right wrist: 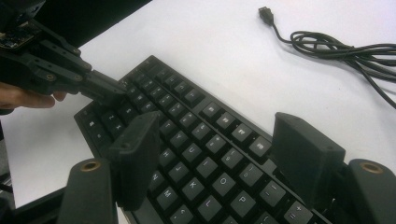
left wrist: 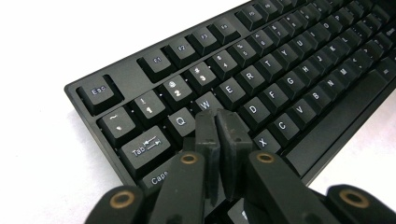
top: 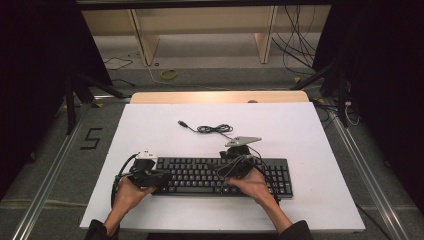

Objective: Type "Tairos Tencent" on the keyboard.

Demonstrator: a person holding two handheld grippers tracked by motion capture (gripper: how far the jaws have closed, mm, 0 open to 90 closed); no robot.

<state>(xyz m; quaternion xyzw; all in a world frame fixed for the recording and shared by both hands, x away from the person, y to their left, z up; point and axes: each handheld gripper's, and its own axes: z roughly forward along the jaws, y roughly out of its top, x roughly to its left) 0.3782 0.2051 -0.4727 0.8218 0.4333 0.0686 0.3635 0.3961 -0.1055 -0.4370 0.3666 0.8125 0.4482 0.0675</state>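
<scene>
Table [top: 310, 200]: white top, nothing on it but the keyboard and its cable.

Keyboard [top: 210, 175]: black, full-size, flat near the table's front edge, roughly centred, long side parallel to that edge. Cable [top: 215, 129] lies in a loose bundle behind it toward the middle of the table, USB plug [top: 182, 122] free and unplugged, pointing at the back-left.

Left gripper [left wrist: 219, 121]: jaws pressed together, pinching nothing, tip down on the keys at the keyboard's left end, touching around the W/S area just right of Q [left wrist: 180, 121]. Looks like a key press in progress, closed jaws used as a poker.

Right gripper [right wrist: 215, 154]: jaws spread wide, hovering over the right half of the letter block, holding nothing. Can't tell whether it touches the keys.

Progress: my read is typing/pressing is underway, left side engaged, right side poised to press or to steady the board. No way to tell from here how many keys are left.

Obstructions: none on the keys. The cable is well clear behind. Only risk is the wide right jaws catching neighbouring keys.
</scene>
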